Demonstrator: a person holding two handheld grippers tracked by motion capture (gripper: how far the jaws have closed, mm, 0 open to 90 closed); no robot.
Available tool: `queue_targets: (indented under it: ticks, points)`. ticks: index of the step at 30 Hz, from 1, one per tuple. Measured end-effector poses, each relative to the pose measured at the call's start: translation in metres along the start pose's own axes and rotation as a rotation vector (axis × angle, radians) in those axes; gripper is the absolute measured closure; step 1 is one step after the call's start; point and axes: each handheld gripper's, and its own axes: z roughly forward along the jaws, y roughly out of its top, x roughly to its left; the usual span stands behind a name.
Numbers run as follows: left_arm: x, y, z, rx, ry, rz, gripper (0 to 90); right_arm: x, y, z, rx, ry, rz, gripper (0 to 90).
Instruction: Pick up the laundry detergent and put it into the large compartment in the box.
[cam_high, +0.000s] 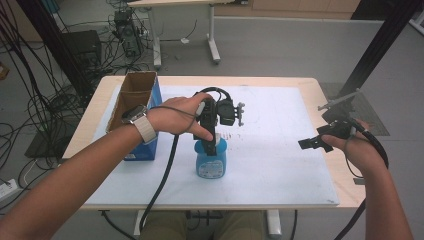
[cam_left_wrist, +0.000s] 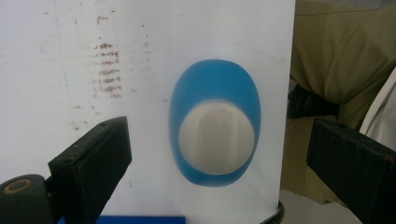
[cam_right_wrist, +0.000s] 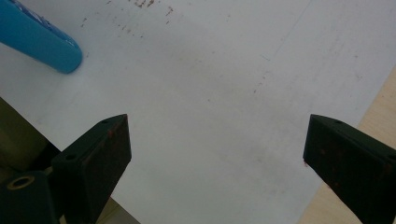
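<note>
Left forearm nearest camera, left claw (cam_high: 214, 145) directly above blue bottle (cam_high: 211, 160), pointing straight down. Jaws wide open, holding nothing, straddling the white cap (cam_left_wrist: 216, 138). Bottle stands upright near the front middle of the table (cam_high: 310, 175), long axis vertical, cap up toward the claw. Right claw (cam_high: 312, 143) well apart at right, wide open, empty. Left is nearer.

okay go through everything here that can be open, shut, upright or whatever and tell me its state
Bottle: upright on the white mat, white cap on, not gripped.
Box: upright, top open.
Left claw: open, above the bottle, jaws wide of the cap.
Right claw: open, nothing between its jaws, over the mat near the table's edge.
</note>
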Motion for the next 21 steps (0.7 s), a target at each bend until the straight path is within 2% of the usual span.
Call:
queue_targets:
  ticks: [8, 12, 21]
  points:
    - [-0.001, 0.001, 0.004, 0.001, 0.006, 0.002, 7.2, -0.001, -0.001, 0.002, 0.004, 0.001, 0.004, 7.6]
    - [-0.002, 0.004, 0.008, 0.018, 0.016, 0.005, 7.4, 0.000, -0.001, 0.003, 0.004, 0.002, 0.003, 7.6]
    - [-0.002, 0.004, 0.014, 0.015, 0.011, 0.005, 7.4, 0.000, 0.001, 0.004, 0.004, 0.004, 0.001, 7.6]
